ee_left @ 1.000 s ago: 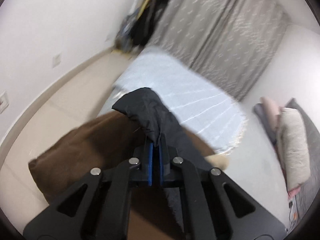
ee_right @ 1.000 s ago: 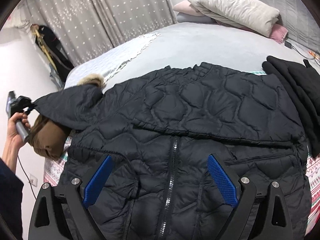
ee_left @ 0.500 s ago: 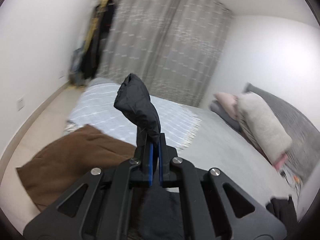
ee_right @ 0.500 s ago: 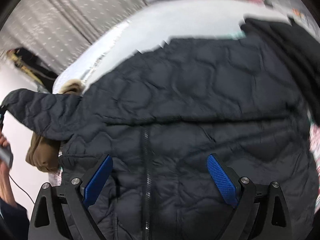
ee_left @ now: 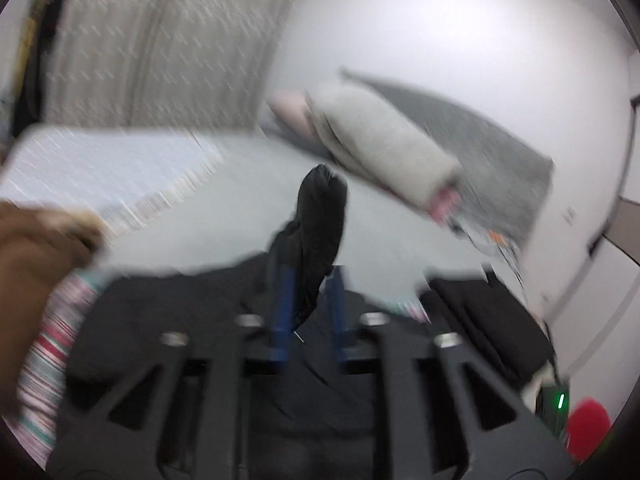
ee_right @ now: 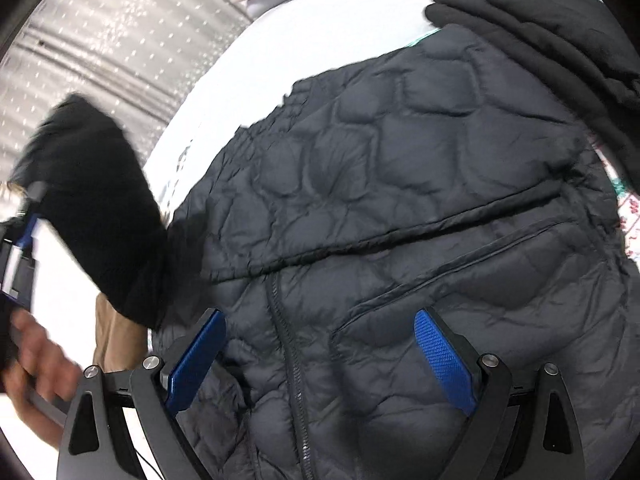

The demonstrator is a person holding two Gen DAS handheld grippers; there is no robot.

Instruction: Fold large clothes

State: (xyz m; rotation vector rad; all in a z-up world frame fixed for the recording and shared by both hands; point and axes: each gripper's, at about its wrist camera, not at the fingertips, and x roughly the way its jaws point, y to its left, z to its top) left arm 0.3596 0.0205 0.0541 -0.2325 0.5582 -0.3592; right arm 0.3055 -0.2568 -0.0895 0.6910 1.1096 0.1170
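Left tool (ee_left: 308, 304), jaws just parting around the black quilted puffer jacket's (ee_right: 400, 200) sleeve (ee_left: 320, 216), should drop it flat across the chest; right tool (ee_right: 320, 360) hovers wide open, empty.

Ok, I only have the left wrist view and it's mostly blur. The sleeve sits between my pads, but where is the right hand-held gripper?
Observer: The right hand-held gripper hangs open above the lower front of the jacket and holds nothing.
Operator: Is the jacket zipped?
Observer: Yes. It lies front up and the zipper is closed.
Operator: And where is my sleeve over it?
Observer: The sleeve is raised beside the jacket's edge and not yet laid across the chest. The jaws of the left hand-held gripper have just been opening with the sleeve between them.
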